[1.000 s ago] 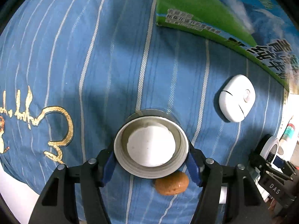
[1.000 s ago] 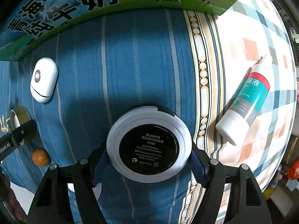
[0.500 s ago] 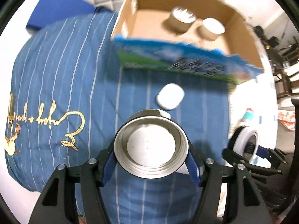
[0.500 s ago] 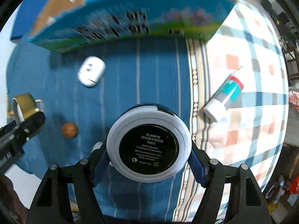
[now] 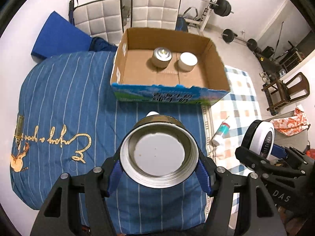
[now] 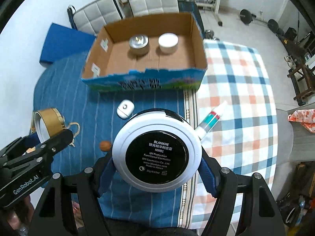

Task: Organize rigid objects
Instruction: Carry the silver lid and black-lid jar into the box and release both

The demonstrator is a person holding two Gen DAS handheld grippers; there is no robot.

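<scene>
Two grippers fill the bottom of their own views, each clamped on a round thing held above the bed. The left gripper (image 5: 159, 169) has its blue pads pressed on the sides of a gold jar (image 5: 159, 151), its pale underside facing the camera. The right gripper (image 6: 157, 170) is closed the same way on a white compact (image 6: 157, 151) with a black printed label. Below them lies a blue striped cover (image 5: 59, 102), with a checked cloth (image 6: 236, 82) to its right. A cardboard box (image 6: 198, 45) sits at upper centre with its top open; inside, a silver tin (image 6: 138, 42) and a white jar (image 6: 168, 41) stand side by side near the far wall. On the cover, a white case (image 6: 125, 109) lies just below the box, a small brown ball (image 6: 105, 146) at centre left, and a tube (image 6: 209, 121) on the checked cloth. Beyond the box stand two white padded chairs (image 5: 155, 9), a blue mat (image 5: 59, 37) at upper left, and barbell weights (image 5: 222, 6) at upper right on a pale floor.
</scene>
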